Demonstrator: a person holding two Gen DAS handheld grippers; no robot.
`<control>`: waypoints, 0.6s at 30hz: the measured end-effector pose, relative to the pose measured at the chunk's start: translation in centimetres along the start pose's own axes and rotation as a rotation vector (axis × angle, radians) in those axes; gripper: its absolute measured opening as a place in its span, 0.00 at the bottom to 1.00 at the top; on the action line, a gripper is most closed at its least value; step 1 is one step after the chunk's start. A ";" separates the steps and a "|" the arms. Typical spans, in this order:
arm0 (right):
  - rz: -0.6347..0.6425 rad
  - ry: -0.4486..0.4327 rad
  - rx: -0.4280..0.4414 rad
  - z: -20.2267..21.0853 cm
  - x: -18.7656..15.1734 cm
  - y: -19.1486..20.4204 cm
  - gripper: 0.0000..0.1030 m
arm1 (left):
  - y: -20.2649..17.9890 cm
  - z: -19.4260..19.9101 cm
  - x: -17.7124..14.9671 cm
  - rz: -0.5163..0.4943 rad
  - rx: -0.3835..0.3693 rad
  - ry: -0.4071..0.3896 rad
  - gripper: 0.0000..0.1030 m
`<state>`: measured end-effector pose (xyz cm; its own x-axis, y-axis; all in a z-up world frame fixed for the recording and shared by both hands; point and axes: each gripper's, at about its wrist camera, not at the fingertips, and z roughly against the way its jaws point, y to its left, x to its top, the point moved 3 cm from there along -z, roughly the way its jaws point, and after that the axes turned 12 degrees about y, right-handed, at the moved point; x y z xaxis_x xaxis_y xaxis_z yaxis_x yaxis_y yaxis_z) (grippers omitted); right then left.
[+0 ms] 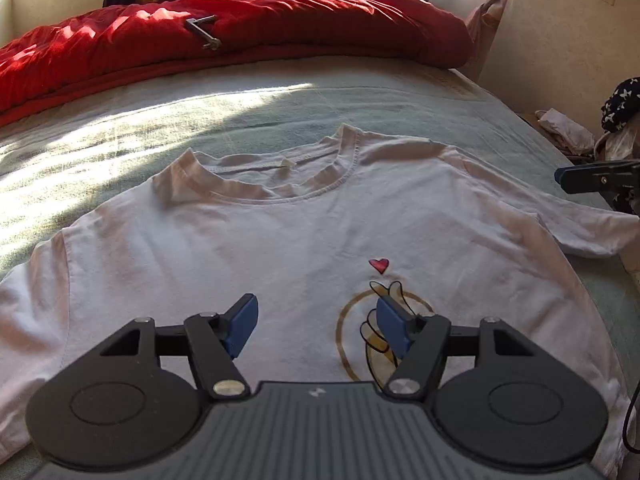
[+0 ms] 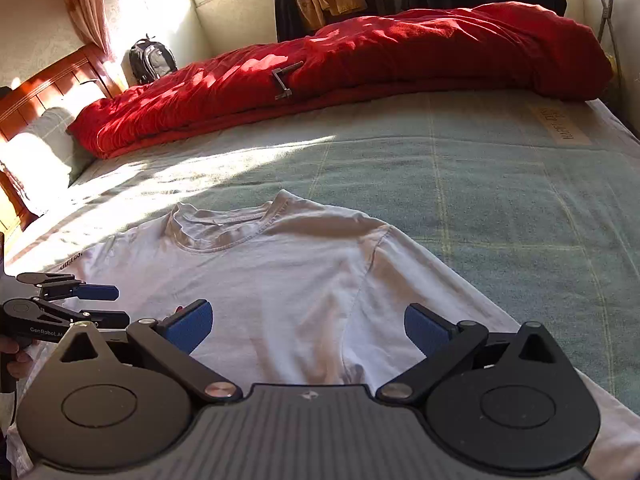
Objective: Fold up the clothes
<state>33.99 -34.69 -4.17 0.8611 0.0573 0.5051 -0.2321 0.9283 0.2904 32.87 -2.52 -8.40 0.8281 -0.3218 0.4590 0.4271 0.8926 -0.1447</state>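
1. The white short-sleeved cotton T-shirt (image 1: 280, 232) with a small red heart and a gold-ringed hand print on its chest lies face up and spread flat on the pale green woven bedspread (image 2: 500, 200). Its ribbed collar is toward twelve o'clock and its hem toward six, under the cameras.

2. As far as I can judge, no fold has been made yet. Both sleeves lie out to the sides, at about nine and three o'clock in the left wrist view, and the body is a single layer. Sleeves, sides and the final halving all appear still to do.

3. The left gripper (image 1: 316, 326), black with blue pads, hovers over the chest with its tongs spread and nothing between them. The printed emblem shows behind its right finger.

4. The right gripper (image 2: 308, 326) sits over the shirt's right shoulder seam and sleeve, its tongs also spread wide and pinching nothing. The cloth looks undisturbed beneath it.

5. In the right wrist view the left gripper appears at nine o'clock, beside the shirt's chest.

6. At twelve o'clock, well apart from the shirt, a rumpled red quilt (image 1: 240, 28) is heaped across the far bed, with a small metal crank-shaped piece (image 1: 202, 32) resting on it.

7. Nothing lies on the shirt or crowds it, so the bedspread around offers room for folding. Strong sunlight falls past the collar at eleven o'clock.
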 end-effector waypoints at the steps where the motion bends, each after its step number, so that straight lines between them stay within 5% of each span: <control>1: -0.010 0.002 0.012 0.5 -0.8 -0.3 1.00 | -1.0 0.1 -0.5 -0.016 -0.011 0.004 0.65; 18: -0.309 -0.162 0.033 10.0 -7.6 -12.7 1.00 | -9.9 -2.0 -3.9 -0.199 -0.059 0.059 0.62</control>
<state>25.86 -50.56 -3.57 0.8104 -0.2858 0.5114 0.0113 0.8804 0.4741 26.15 -10.70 -10.49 0.7444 -0.5096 0.4314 0.6035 0.7900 -0.1081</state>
